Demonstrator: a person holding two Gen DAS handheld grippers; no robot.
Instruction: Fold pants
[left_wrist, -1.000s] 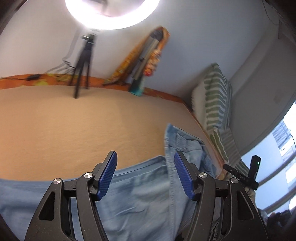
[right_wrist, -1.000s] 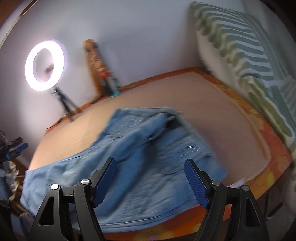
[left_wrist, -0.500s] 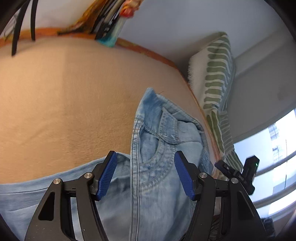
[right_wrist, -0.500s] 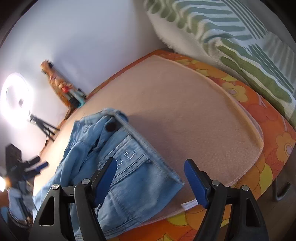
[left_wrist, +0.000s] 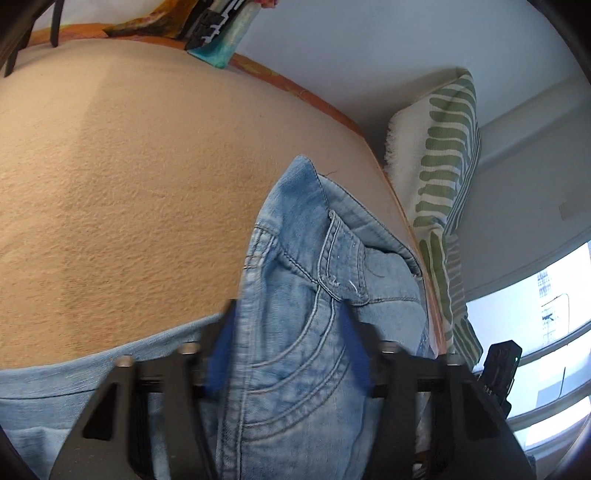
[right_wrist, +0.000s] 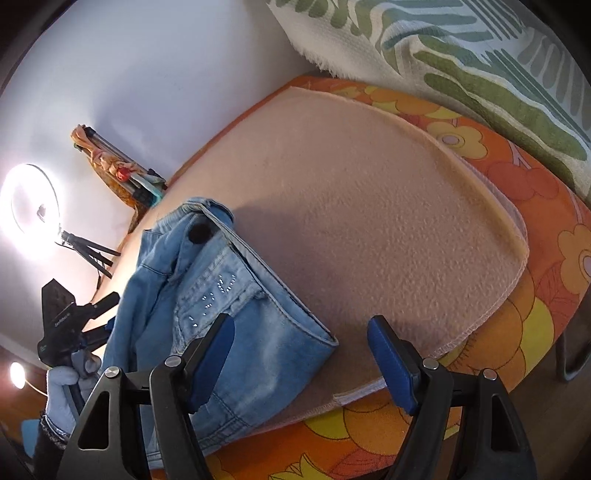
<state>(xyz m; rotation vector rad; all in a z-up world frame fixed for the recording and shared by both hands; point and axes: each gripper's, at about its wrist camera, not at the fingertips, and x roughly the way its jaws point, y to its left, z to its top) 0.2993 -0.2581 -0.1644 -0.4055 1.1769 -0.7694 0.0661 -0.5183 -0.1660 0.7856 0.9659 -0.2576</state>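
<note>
Light blue denim pants (left_wrist: 306, 332) lie crumpled on a beige blanket (left_wrist: 129, 184). In the left wrist view the waistband and a front pocket rise between my left gripper's (left_wrist: 286, 354) blurred blue pads, which stand apart on either side of the cloth. In the right wrist view the pants (right_wrist: 229, 314) lie at the left, with the waistband corner near my open right gripper (right_wrist: 306, 365). Its left pad (right_wrist: 212, 354) is over the denim and its right pad hangs over the blanket (right_wrist: 369, 221).
A green-striped cushion (left_wrist: 443, 177) leans at the bed's right end; it also shows in the right wrist view (right_wrist: 480, 66). An orange flowered sheet (right_wrist: 535, 277) edges the bed. A ring light on a tripod (right_wrist: 33, 206) stands far left. A gloved hand (right_wrist: 66, 384) holds the other gripper.
My left gripper has dropped lower onto the pants, so the waistband now fills the space between its pads. My right gripper has moved closer to the waistband corner at the bed's edge.
</note>
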